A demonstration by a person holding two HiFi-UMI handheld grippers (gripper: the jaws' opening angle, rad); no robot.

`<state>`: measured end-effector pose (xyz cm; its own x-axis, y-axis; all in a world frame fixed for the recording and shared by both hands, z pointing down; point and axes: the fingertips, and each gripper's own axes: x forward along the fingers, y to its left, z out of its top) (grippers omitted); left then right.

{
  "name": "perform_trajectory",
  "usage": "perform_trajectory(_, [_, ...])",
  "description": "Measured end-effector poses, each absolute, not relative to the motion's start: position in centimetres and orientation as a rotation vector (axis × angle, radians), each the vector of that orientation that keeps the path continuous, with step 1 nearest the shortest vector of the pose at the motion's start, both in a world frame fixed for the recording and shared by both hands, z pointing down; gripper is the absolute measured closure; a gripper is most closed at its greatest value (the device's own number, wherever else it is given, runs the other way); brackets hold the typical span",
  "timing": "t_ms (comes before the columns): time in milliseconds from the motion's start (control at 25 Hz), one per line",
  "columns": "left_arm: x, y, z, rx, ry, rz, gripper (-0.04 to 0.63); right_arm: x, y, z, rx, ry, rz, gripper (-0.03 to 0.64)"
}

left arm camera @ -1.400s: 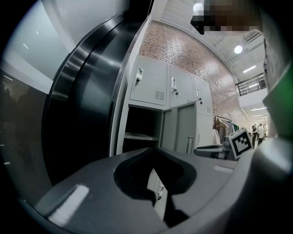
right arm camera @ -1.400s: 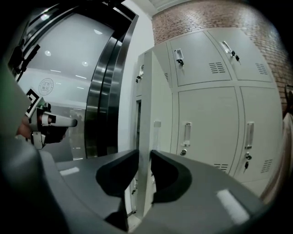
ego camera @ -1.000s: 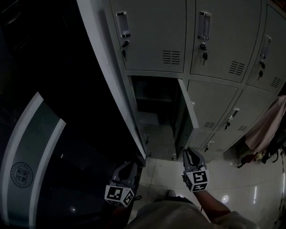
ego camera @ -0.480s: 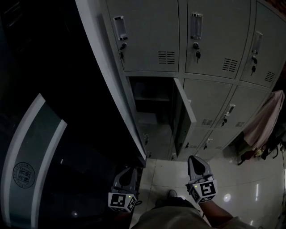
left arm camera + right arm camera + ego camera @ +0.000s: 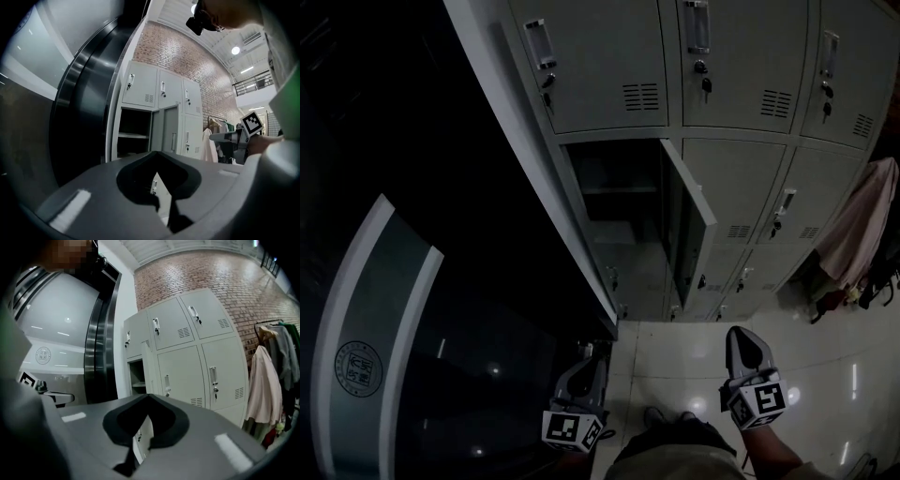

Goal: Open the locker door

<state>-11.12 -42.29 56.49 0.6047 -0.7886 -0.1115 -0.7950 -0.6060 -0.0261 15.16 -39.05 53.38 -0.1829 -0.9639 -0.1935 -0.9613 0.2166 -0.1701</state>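
Observation:
A bank of grey lockers [image 5: 722, 84] stands ahead. The middle-row locker door [image 5: 689, 225] of the leftmost column hangs open, swung out to the right, and the dark compartment [image 5: 619, 202] with a shelf shows behind it. In the left gripper view the same door [image 5: 165, 129] stands ajar. My left gripper [image 5: 592, 360] and right gripper [image 5: 741, 335] are low over the floor, well back from the lockers. Both are shut with nothing in them; the left jaws [image 5: 158, 157] and the right jaws [image 5: 147, 397] meet at the tips.
A dark glossy curved wall [image 5: 375, 309] with a pale band and round emblem fills the left. A pale coat [image 5: 853, 234] hangs at the right of the lockers. Shiny floor tiles [image 5: 675, 356] lie between me and the lockers; my shoes [image 5: 661, 414] show below.
Both grippers have drawn back from the lockers toward the bottom of the head view, the right one farther and more to the right. The door stays open.

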Motion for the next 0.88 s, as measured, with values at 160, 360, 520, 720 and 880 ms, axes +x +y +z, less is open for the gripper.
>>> perform_trajectory(160, [-11.7, -40.0, 54.4, -2.728, 1.350, 0.146, 0.526, 14.8, -36.7, 51.9, -1.789, 2.253, -0.009, 0.617])
perform_trajectory(360, [-12.6, -37.0, 52.8, -2.699, 1.357, 0.137, 0.526, 13.2, -33.4, 48.3, -1.751, 2.240, 0.039, 0.617])
perform_trajectory(520, [-11.7, -32.8, 51.2, -2.680, 1.352, 0.149, 0.526, 13.3, -28.4, 47.2, -1.785, 2.286, 0.090, 0.617])
perform_trajectory(720, [-11.4, -24.8, 49.7, -2.679, 1.353, 0.144, 0.526, 13.5, -20.3, 45.9, -1.751, 2.270, 0.084, 0.617])
perform_trajectory(880, [-10.6, -17.9, 48.7, -2.682, 1.336, 0.156, 0.526, 14.0, -13.1, 45.0, -1.735, 2.269, 0.095, 0.616])
